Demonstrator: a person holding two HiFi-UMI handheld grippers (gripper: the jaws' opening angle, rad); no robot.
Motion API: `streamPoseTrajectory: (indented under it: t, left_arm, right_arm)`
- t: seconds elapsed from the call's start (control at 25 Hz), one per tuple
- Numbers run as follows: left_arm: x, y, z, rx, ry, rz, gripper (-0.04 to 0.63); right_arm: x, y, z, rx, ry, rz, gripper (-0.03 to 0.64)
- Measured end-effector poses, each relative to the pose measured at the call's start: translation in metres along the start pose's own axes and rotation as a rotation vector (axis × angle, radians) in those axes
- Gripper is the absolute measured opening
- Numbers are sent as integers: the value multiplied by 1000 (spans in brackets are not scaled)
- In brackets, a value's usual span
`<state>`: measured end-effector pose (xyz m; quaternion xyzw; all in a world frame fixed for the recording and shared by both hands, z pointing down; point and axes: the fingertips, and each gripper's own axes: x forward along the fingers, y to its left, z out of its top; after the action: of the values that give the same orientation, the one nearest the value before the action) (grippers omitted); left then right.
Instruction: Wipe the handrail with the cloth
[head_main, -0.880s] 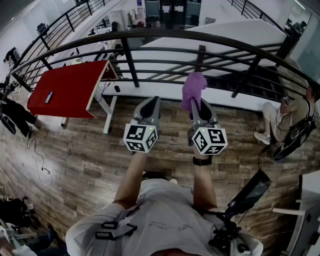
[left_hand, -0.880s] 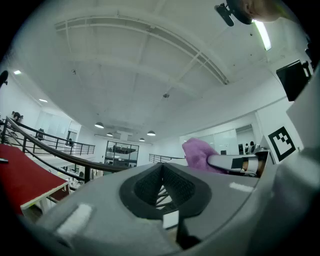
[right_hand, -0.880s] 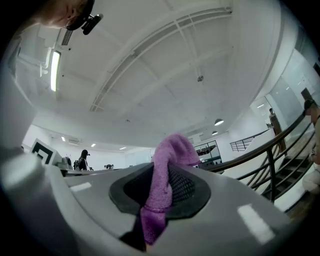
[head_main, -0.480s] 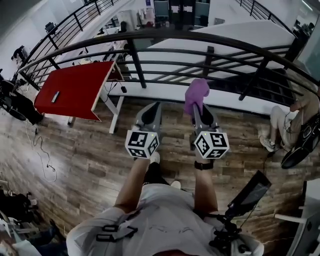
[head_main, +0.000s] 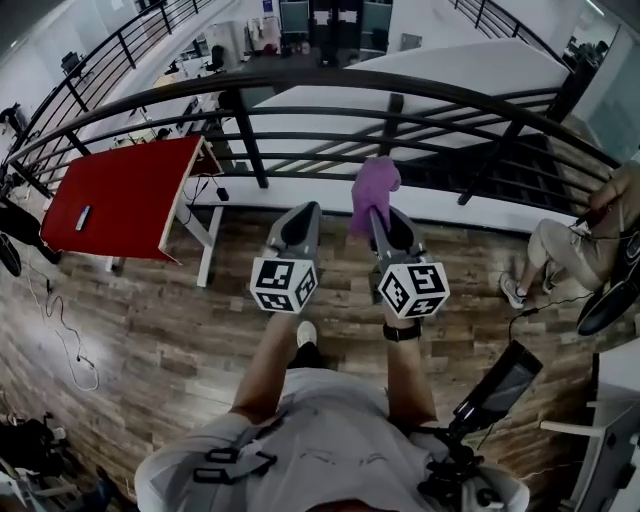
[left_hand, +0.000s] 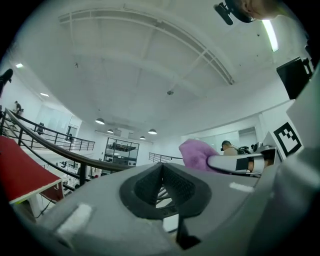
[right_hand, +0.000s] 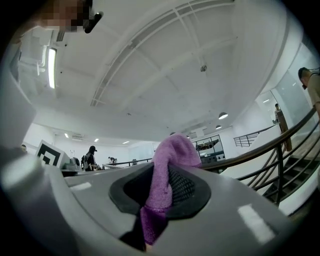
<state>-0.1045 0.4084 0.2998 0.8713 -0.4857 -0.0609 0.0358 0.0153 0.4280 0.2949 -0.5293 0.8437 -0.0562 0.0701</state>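
Since the earlier frame, the red surface has shifted left in the head view. Left claw: jaws closed together, nothing held. Right claw: jaws clamped on the purple cloth, which protrudes beyond the claw tips. The black handrail lies ahead of both claws.

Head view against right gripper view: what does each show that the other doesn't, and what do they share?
Only the head view shows the red rectangular table and the person's forearms. Only the right gripper view shows, close up, the right hand-held gripper with its jaws closed on the purple fabric cloth, and the white ceiling above. Both show that cloth and the dark curved metal handrail.
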Motion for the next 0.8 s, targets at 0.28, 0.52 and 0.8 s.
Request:
streamPoseTrajectory:
  t: [0.28, 0.52, 0.8]
  left_arm:
    - [49, 63, 32, -29, -45, 14, -2]
    - [68, 124, 38, 67, -61, 19, -2]
    - [87, 171, 13, -34, -45, -4, -2]
  right_arm:
    - [86, 9, 23, -61, 2, 31, 67]
    - [160, 31, 11, -54, -3, 75, 67]
    - [216, 36, -24, -10, 66, 98, 69]
